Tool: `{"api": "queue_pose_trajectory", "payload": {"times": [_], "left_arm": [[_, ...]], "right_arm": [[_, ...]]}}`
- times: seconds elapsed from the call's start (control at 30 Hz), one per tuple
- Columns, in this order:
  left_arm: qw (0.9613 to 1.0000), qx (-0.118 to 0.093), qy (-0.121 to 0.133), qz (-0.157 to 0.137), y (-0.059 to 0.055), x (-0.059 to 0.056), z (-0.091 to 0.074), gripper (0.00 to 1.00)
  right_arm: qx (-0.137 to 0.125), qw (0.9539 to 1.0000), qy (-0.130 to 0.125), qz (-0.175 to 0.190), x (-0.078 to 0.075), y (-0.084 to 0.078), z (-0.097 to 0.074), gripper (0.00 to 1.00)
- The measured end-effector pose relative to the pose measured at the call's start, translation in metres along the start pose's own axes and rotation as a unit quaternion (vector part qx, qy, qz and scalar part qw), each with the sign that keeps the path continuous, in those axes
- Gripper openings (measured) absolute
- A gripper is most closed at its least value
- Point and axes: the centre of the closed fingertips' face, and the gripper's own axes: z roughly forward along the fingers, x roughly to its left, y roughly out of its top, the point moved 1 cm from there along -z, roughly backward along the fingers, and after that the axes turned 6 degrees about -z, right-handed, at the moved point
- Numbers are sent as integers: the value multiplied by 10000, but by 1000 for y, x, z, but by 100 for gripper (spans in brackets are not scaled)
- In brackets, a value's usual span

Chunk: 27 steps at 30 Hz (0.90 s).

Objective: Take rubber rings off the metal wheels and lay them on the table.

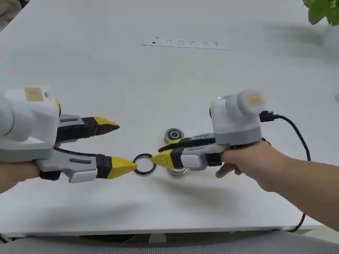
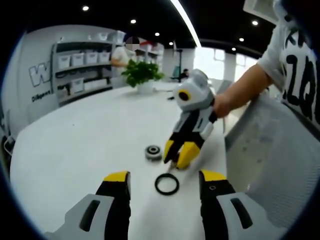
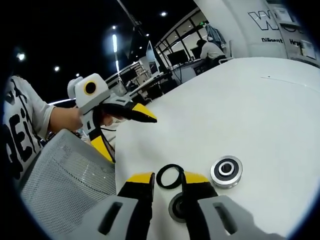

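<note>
A loose black rubber ring (image 1: pixel 144 164) lies flat on the white table (image 1: pixel 159 79), between the tips of both grippers. My left gripper (image 1: pixel 117 146) is open, its jaws wide on either side of the ring (image 2: pixel 166 184) without touching it. My right gripper (image 1: pixel 159 157) points at the ring (image 3: pixel 170 176) from the other side, jaws close together. A metal wheel (image 1: pixel 178 171) sits right under those jaws, partly hidden (image 3: pixel 176 207); a grip on it cannot be made out. A second wheel (image 1: pixel 174 135) still wears its black ring and lies just behind (image 2: pixel 153 152) (image 3: pixel 226 171).
A white power strip (image 1: pixel 185 43) lies far back on the table. A green plant (image 1: pixel 320 10) stands at the back right corner. The right gripper's black cable (image 1: pixel 296 137) trails off to the right. A grey mesh chair (image 2: pixel 265 150) stands at the near edge.
</note>
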Motion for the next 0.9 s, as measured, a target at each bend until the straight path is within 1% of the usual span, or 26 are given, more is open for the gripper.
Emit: {"api": "queue_pose_trajectory", "payload": {"times": [0.17,0.4,0.53,0.67,0.9], "left_arm": [[10000,6,-11,4,1,1,1,57],[10000,-21,-32,15,5,1,2,57],[10000,-38,-29,18,7,1,1,57],[10000,-40,-38,31,9,1,0,58],[9999,-12,-52,97,9,-1,-1,59]], "right_arm": [[-118,9999,-82,-36,-8,4,-6,22],[-355,9988,-192,-284,-9,17,-19,29],[-397,9980,-241,-425,-7,21,-26,32],[-446,9960,-314,-704,-3,23,-35,35],[-399,9936,-440,-965,-3,19,-47,44]]}}
